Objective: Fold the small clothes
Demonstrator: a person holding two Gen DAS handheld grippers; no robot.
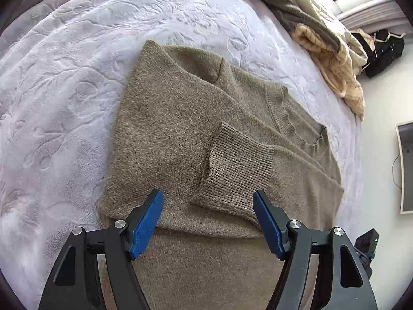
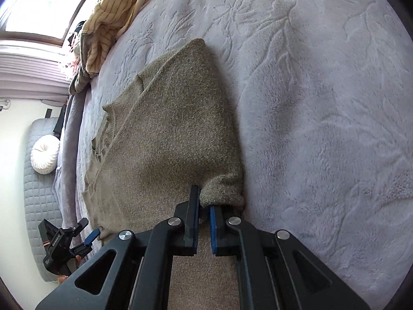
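An olive-brown knit sweater [image 1: 167, 129] lies on the bed, with a sleeve folded across its body so that the ribbed cuff [image 1: 237, 165] rests on top. My left gripper [image 1: 207, 196] hovers open over that cuff, its blue pads wide apart and touching nothing. In the right wrist view the same sweater [image 2: 167, 129] shows its folded side edge. My right gripper [image 2: 205, 201] is shut on a bunched roll of the knit at that edge. The left gripper [image 2: 69, 240] also appears small at the lower left there.
A pale lilac embossed bed cover [image 1: 64, 77] spreads all around the sweater [image 2: 322, 103]. A heap of striped beige and green clothes [image 1: 322, 38] lies along the far edge by the window [image 2: 44, 13]. Beside the bed are a grey quilted pad [image 2: 38, 193] and a white round cushion [image 2: 45, 157].
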